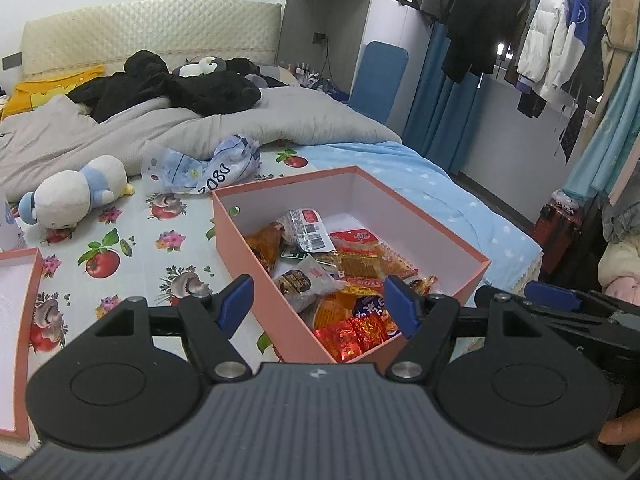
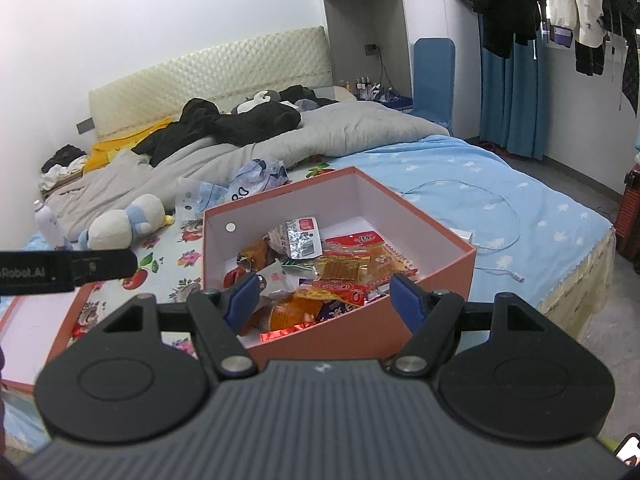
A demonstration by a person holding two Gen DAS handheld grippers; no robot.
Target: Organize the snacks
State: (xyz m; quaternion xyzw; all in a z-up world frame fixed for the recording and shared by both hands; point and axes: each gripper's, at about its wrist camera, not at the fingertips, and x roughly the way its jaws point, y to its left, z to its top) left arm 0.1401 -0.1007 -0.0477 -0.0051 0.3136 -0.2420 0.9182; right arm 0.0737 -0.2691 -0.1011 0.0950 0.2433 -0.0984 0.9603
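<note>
A bed (image 1: 420, 184) fills most of both views, covered by a fruit-printed sheet (image 1: 120, 248) and a light blue star-patterned cover (image 2: 500, 176). A grey duvet (image 1: 120, 128) is bunched toward the headboard, with black clothing (image 1: 180, 88) heaped on it. Clothes on a rail (image 1: 540, 32) are seen along the right side of the room.

An open pink box (image 1: 420, 220) is set on the bed near its foot edge, just ahead of both grippers. Its lid (image 1: 24, 320) is laid apart on the sheet to the left. The box is partly filled with wrapped snacks (image 1: 352, 272): orange and red packets, a silver packet (image 2: 304, 236) toward the back wall, and a brown-printed pouch (image 1: 304, 284) near the front.

A white and blue plush toy (image 1: 76, 196) is laid on its side on the sheet, and a crumpled plastic bag (image 1: 208, 164) is seen behind the box. A thin white cable (image 2: 500, 216) is looped on the blue cover.

The left gripper (image 1: 320, 306) is held released above the near part of the box, nothing between its blue pads. The right gripper (image 2: 322, 300) is likewise spread and empty over the box's near corner.
</note>
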